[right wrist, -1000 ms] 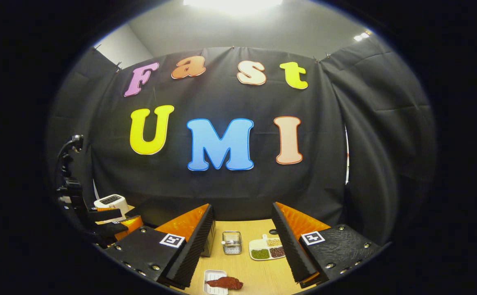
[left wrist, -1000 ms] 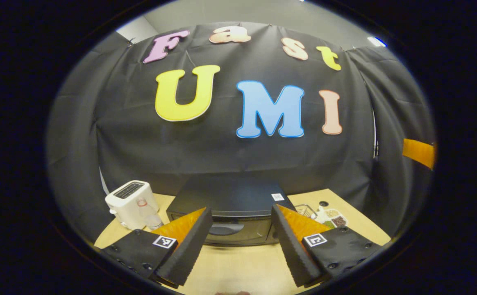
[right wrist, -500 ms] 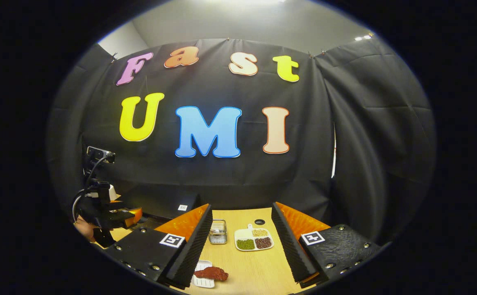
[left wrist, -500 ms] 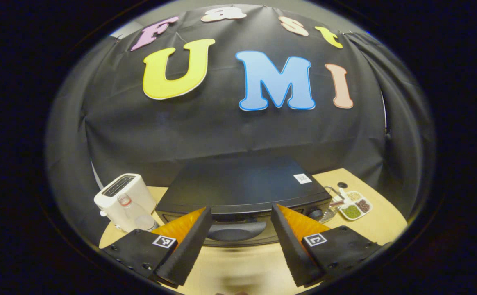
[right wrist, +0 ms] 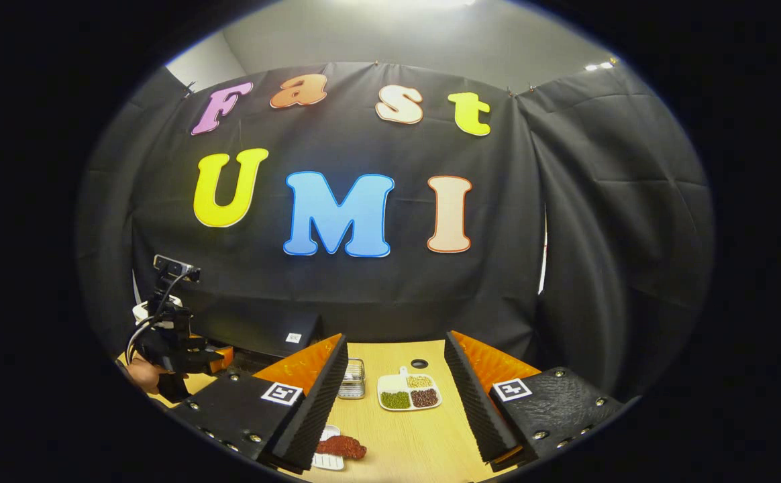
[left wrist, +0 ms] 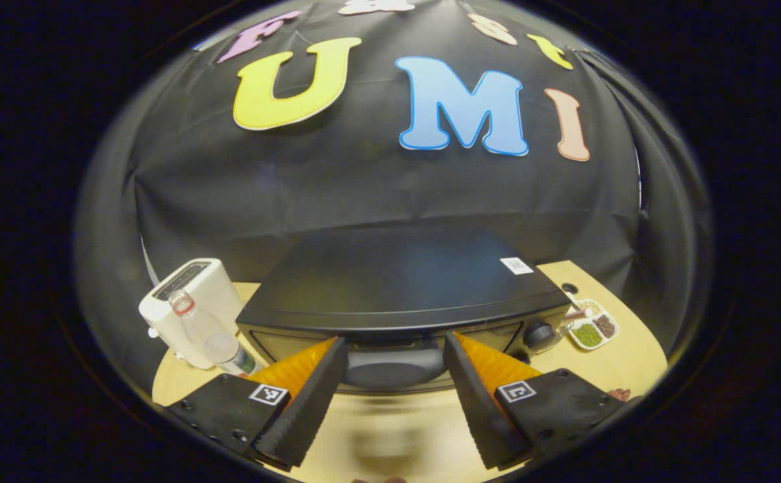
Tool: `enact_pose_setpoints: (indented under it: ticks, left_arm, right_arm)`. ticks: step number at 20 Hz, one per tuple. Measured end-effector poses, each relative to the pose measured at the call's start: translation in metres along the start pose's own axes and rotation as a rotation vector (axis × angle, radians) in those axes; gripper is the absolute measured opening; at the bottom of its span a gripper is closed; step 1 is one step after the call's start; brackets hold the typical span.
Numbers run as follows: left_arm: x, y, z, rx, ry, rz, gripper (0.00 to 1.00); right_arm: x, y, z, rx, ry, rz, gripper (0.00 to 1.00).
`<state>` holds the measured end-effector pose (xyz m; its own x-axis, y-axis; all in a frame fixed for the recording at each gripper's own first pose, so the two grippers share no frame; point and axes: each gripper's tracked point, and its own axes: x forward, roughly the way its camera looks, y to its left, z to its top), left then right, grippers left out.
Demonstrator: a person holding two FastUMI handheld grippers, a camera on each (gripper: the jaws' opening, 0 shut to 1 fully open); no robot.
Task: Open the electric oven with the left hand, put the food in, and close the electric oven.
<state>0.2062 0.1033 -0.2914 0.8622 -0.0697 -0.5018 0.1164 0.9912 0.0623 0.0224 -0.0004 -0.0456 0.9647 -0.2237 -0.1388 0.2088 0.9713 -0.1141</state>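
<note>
Change: moved closer to oven (left wrist: 400, 295) since a second ago, left tool (left wrist: 394, 362) now just before the door; oven grew larger in left gripper view; food (right wrist: 340, 446) slid toward lower left in right gripper view.
Left tool: spread wide, nothing held; fingers (left wrist: 310, 402) flanked the door handle (left wrist: 384, 367), contact could not be told.
Right tool (right wrist: 396, 396): released, empty, hovered above counter (right wrist: 404, 443).
Oven: black, door shut, sat on counter against the cloth wall; knob (left wrist: 539, 333) at front right; small white sticker (left wrist: 516, 265) on top.
Food: reddish-brown piece on a small white tray (right wrist: 327, 460), low in right gripper view, just beside the near finger.
Toaster (left wrist: 186, 305): white, left of oven.
Bottle (left wrist: 209, 335): clear, stood in front of toaster.
Divided plate (right wrist: 408, 392): held green, brown and pale grains, right of oven.
Wire basket (right wrist: 352, 379): between oven and plate.
Left tool from right gripper view: seen far left (right wrist: 213, 355), held by a hand (right wrist: 141, 374), near the oven front.
</note>
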Motion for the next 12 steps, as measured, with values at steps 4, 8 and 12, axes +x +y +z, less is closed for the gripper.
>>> enact_pose_setpoints:
  ticks: [4,8,12]
  left_arm:
    - [-0.001,0.003,-0.002,0.004,-0.001,-0.006,0.98]
    - [0.009,0.002,0.005,0.004,-0.006,-0.001,0.97]
    - [0.017,0.006,0.004,-0.013,0.007,0.011,0.98]
  right_arm:
    - [0.003,0.008,0.005,0.016,-0.010,0.020,0.88]
    - [0.003,0.018,0.004,0.007,-0.011,0.045,0.88]
    - [-0.002,0.016,0.001,0.001,-0.003,0.044,0.88]
